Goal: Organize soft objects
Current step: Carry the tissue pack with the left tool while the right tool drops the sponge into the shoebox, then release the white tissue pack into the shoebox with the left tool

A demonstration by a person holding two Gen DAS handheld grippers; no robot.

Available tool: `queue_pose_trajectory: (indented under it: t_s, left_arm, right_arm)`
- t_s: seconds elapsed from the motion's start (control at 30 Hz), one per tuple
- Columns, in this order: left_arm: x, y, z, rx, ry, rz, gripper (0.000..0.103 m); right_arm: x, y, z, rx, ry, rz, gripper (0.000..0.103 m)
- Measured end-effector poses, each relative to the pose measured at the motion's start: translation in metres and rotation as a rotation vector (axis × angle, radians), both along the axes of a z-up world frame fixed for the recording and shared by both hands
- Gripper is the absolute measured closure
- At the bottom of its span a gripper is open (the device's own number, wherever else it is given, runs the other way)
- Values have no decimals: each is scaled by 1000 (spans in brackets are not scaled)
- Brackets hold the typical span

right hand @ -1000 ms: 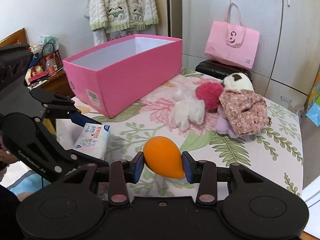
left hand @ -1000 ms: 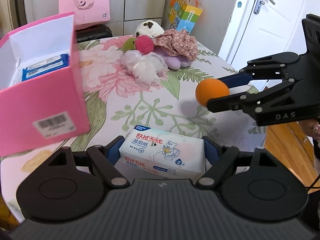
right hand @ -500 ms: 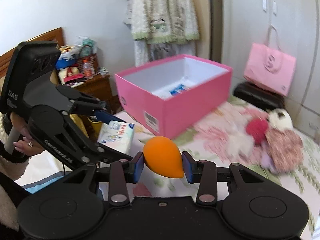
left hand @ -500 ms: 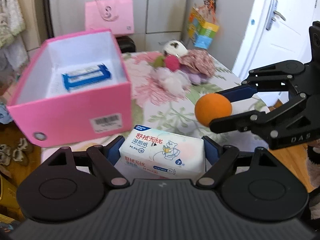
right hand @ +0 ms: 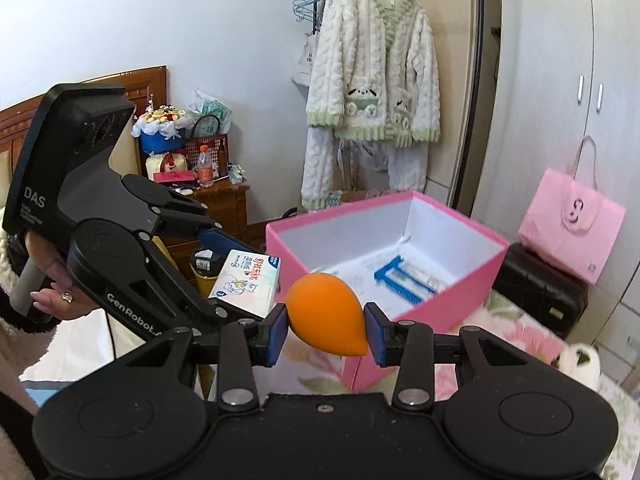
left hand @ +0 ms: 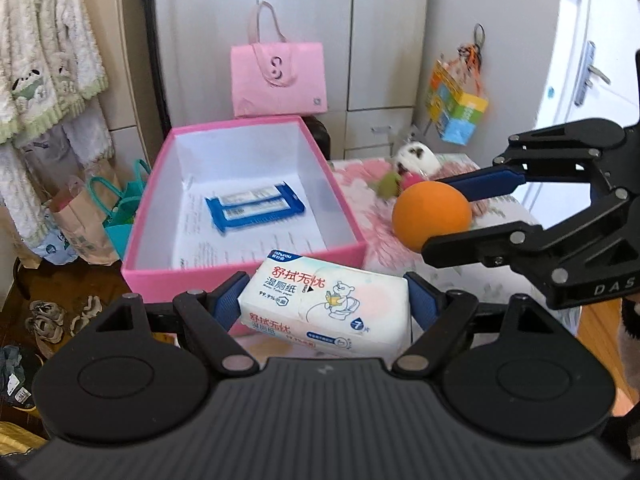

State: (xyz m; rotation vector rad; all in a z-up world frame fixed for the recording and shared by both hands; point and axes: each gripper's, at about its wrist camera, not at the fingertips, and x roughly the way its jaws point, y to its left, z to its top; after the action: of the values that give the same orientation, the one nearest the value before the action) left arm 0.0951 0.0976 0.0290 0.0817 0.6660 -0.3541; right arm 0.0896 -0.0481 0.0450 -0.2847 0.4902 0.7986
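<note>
Wipes pack [left hand: 326, 306], sponge [right hand: 325, 314] (one each)

Bkgd: grey wardrobe doors [left hand: 304, 32] behind pink bag [left hand: 279, 78]; white wall [right hand: 180, 12]; fleece jacket [right hand: 374, 76] on rack; wooden cabinet [right hand: 224, 204], cluttered; white door [left hand: 600, 60] at right.

Saw a table w/ pink floral cloth [left hand: 352, 172], mostly blurred in my left view. Pink box [left hand: 244, 284] sat directly on it, open top, white inside. Beyond the box, a small heap of plush bits [left hand: 412, 164] lay on the cloth; a white plush [right hand: 580, 362] showed at the right edge of my right view. Couldn't tell individual pieces in the heap.
</note>
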Motion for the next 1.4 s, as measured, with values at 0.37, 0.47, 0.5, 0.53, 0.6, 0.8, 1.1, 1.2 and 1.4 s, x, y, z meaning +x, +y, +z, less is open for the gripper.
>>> queue_pose_trajectory:
  t_s: [0.37,0.47,0.5,0.53,0.6,0.8,1.1,1.2,1.4]
  left_arm:
    - [72,20,16,-8,-52,78,21]
    - [106,28,10,-53,-16,121,21]
    - [119,31,7,-75,3,130,21]
    - [133,34,5,-92,24,144,21]
    - [159,38,-1,-110,59,181,21]
    - [213,23,-18,-52,104,188,21]
    - [253,26,-39,-60,156,241,19]
    - [255,31,-41,-87,138,268,16]
    - [234,31,-26,-74,21,220,7]
  right_arm:
    - [86,19,12,16,83,-40,56]
    - [127,26,12,6,138,-58,56]
    - [137,27,10,5,147,-67,56]
    - [150,28,8,5,159,-76,56]
    - [176,28,-1,9,194,-85,56]
    - [244,20,-35,53,329,-186,56]
    - [286,25,-56,41,360,-241,53]
    - [288,19,-57,80,378,-254,52]
    - [277,8,-47,142,389,-231,39]
